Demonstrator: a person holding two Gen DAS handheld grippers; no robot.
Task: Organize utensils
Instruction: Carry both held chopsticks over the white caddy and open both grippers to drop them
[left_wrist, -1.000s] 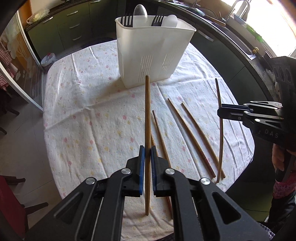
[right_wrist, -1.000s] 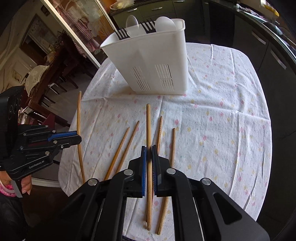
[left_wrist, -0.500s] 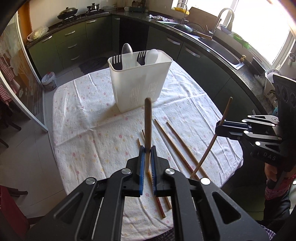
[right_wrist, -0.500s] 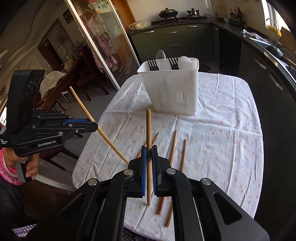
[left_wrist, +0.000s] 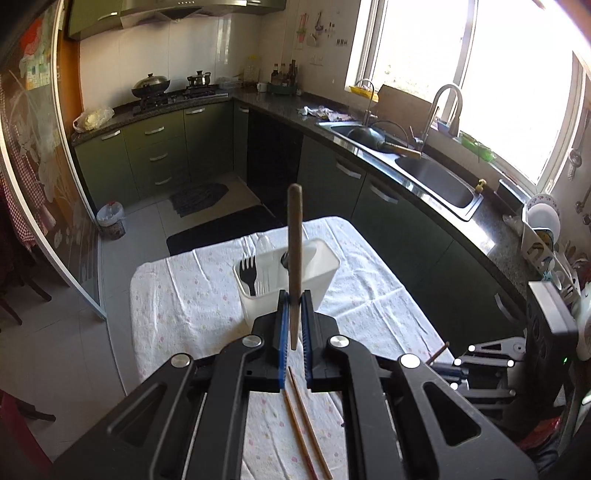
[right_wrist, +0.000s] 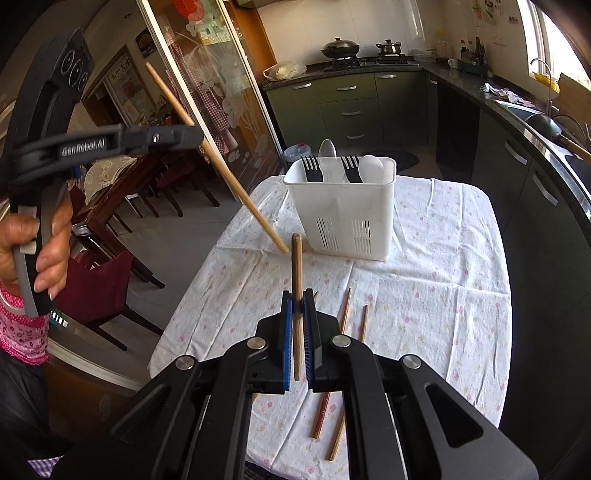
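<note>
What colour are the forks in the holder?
Black forks in the white holder; clearest in the right wrist view.

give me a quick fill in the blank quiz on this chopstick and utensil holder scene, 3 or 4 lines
1. Each gripper, left gripper and right gripper, is shut on one wooden ____.
2. The forks standing in the white holder are ____ in colour.
3. The holder stands on a floral ____.
4. In the right wrist view, ____ chopsticks lie on the table.

Missing words: chopstick; black; tablecloth; four
</note>
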